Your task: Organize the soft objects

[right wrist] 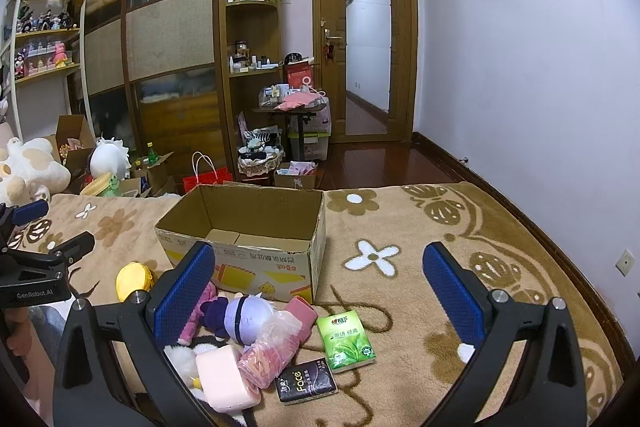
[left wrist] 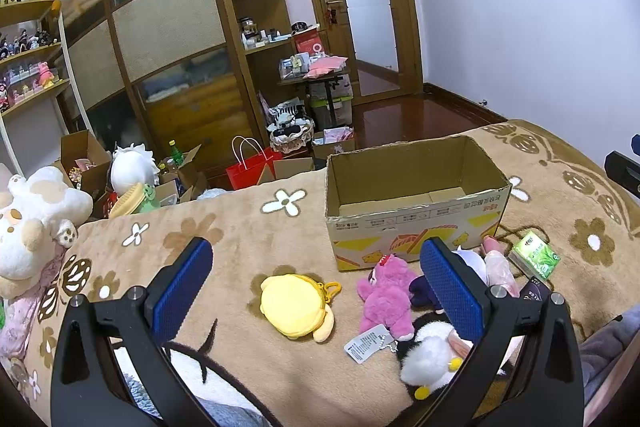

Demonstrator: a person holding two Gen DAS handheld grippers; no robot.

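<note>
An open, empty cardboard box [left wrist: 416,203] stands on the brown flowered blanket [left wrist: 224,239]; it also shows in the right wrist view [right wrist: 248,239]. In front of it lie a yellow plush pouch [left wrist: 294,305], a pink plush bear [left wrist: 386,297], a black-and-white plush [left wrist: 428,355] and a purple-and-white doll [right wrist: 240,317]. A pink soft roll [right wrist: 226,377], a bagged pink bundle [right wrist: 272,351], a green tissue pack [right wrist: 346,341] and a black tissue pack [right wrist: 306,381] lie nearby. My left gripper [left wrist: 316,275] is open above the toys. My right gripper [right wrist: 320,283] is open and empty above the tissue packs.
A large white-and-tan plush [left wrist: 28,223] sits at the bed's left edge. Beyond the bed the floor holds boxes, a red bag [left wrist: 250,167] and a basket [left wrist: 290,137]. A wardrobe, shelves and a door line the far wall. The left gripper [right wrist: 36,259] shows in the right wrist view.
</note>
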